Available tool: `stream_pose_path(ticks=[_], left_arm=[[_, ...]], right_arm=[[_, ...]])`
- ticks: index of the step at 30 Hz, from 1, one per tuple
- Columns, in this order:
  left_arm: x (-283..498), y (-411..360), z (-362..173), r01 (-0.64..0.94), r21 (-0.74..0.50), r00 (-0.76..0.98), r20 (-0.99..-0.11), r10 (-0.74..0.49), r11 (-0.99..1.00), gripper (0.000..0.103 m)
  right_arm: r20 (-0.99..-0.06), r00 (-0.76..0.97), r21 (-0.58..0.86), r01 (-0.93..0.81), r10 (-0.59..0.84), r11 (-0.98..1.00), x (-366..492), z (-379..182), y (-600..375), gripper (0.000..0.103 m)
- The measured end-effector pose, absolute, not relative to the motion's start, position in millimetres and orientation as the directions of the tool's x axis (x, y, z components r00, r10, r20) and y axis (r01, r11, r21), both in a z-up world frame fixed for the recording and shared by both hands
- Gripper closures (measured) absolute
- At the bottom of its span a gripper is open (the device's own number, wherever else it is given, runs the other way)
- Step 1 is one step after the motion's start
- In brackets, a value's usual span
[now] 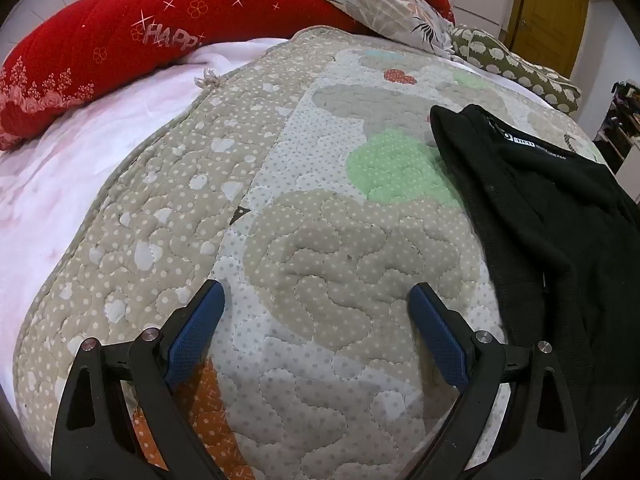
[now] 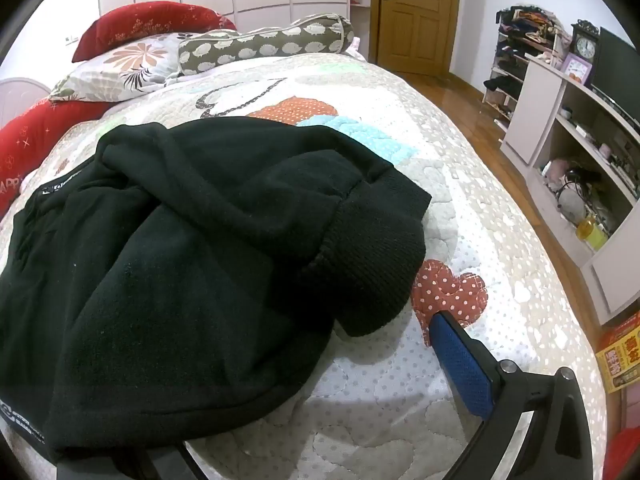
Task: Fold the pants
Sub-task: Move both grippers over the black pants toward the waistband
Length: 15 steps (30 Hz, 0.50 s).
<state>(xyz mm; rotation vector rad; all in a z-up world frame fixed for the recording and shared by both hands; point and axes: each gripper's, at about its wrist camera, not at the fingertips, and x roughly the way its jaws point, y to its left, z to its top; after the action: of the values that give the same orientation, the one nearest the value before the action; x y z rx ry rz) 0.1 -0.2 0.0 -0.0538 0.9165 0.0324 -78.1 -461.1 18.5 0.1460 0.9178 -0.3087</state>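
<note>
The black pants (image 2: 192,248) lie in a loose heap on the quilted bed cover (image 2: 500,240). In the left wrist view they (image 1: 552,216) lie at the right edge. My left gripper (image 1: 316,296) is open and empty, low over the bare quilt (image 1: 300,216), to the left of the pants. My right gripper (image 2: 320,344) is open at the near side of the heap. Its right blue fingertip (image 2: 460,364) shows beside a ribbed cuff (image 2: 372,272); its left finger is hidden under the black cloth.
Red pillows (image 1: 120,32), a floral pillow (image 2: 124,64) and a hedgehog-print bolster (image 2: 264,44) lie at the head of the bed. A white sheet (image 1: 80,152) shows at the left. White shelves (image 2: 568,128), a wooden floor (image 2: 472,120) and a door (image 2: 416,12) stand to the right.
</note>
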Motion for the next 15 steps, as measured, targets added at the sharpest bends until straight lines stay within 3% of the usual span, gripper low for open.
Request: stream_pose_path(ticks=[15], left_arm=[[0.7, 0.7, 1.7, -0.049, -0.038, 0.59, -0.807, -0.002, 0.998, 0.009]], right_arm=[[-0.8, 0.567, -0.005, 0.323, -0.198, 0.946, -78.6, 18.8, -461.4, 0.0]])
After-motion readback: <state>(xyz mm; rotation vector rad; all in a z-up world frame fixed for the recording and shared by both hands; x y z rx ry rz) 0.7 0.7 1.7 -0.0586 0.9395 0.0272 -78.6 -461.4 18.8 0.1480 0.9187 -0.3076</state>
